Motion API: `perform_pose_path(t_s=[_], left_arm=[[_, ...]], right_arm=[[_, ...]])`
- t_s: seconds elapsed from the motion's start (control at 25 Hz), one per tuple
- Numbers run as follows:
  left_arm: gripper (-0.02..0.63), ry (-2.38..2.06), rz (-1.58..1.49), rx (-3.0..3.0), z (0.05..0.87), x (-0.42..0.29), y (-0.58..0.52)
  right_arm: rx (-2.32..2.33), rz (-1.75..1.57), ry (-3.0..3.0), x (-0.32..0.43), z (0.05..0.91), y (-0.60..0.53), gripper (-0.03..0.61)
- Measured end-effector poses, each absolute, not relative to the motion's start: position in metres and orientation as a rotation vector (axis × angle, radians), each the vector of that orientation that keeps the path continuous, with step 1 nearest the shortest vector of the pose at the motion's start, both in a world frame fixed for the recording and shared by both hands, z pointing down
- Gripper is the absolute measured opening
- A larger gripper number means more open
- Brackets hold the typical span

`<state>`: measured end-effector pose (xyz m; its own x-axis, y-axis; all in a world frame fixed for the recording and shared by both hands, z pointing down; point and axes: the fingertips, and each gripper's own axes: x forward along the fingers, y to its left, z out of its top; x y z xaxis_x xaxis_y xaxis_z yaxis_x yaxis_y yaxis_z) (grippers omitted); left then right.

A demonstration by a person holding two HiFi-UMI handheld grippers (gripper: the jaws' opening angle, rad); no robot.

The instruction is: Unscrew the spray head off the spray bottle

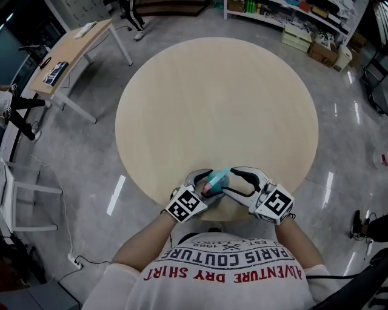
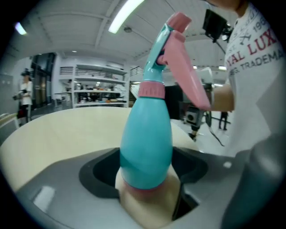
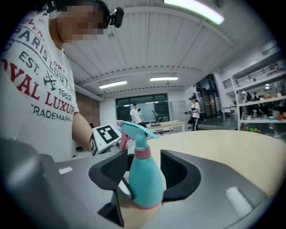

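The grey polished floor (image 1: 91, 157) runs wide all round the round pale-wood table (image 1: 218, 103), with free room to its left and right. A side desk (image 1: 73, 51) stands well off at the far left and storage shelves (image 1: 291, 18) line the far wall. The tabletop is bare across its far and middle parts, and all the work sits at its near edge, just in front of the person's white printed shirt (image 1: 224, 272). There both grippers meet from opposite sides. The left gripper (image 2: 145, 172) has its jaws closed on the lower body of the teal spray bottle (image 2: 147, 138), whose widest part fills the gap between them and whose base points back toward the camera. The right gripper (image 3: 144, 172) stands with its jaws spread. The bottle rises between them, but a clear gap shows on each side and neither pad presses on it. From the head view the bottle leans, close over the table's near rim. The pink-and-teal spray head (image 2: 178, 58) sits on the neck above its pink collar (image 2: 152, 89), its trigger hanging toward the person.
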<state>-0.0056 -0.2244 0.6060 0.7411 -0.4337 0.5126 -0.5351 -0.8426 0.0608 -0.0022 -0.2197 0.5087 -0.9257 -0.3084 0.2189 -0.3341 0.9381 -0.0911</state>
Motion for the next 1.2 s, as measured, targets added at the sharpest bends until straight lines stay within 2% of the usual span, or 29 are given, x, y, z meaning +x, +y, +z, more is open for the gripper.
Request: perform_pose_path(t_s=[0.2,0.44,0.6,0.96,1.12,1.2], left_arm=[[0.356,-1.115,0.664,2.565,0.606,-0.005,-0.235],[0.356,-1.215,0.648,2.499,0.606,0.000,-0.234],[0.356,-1.013,0.674,2.621,0.612,0.001,-0.220],[0.356,-0.188,0.920,2.899,0.609,0.006,-0.196],[0.356,-0.133,0.929,2.895,0.609,0.006,-0.202],[0.356,-0.199,0.893,2.882,0.609,0.006,-0.203]], right_arm=[[0.679,0.229,-2.863,-0.010,0.516,-0.228,0.215],[0.732,0.120,-2.813,-0.019,0.513,-0.234,0.153],[0.530,0.170,-2.852,-0.020,0.518,-0.219,0.143],[-0.095,0.071,-2.824,-0.014,0.511,-0.196,0.133],[-0.048,0.128,-2.835,-0.008,0.511,-0.206,0.135],[0.084,0.214,-2.868,0.003,0.509,-0.212,0.199]])
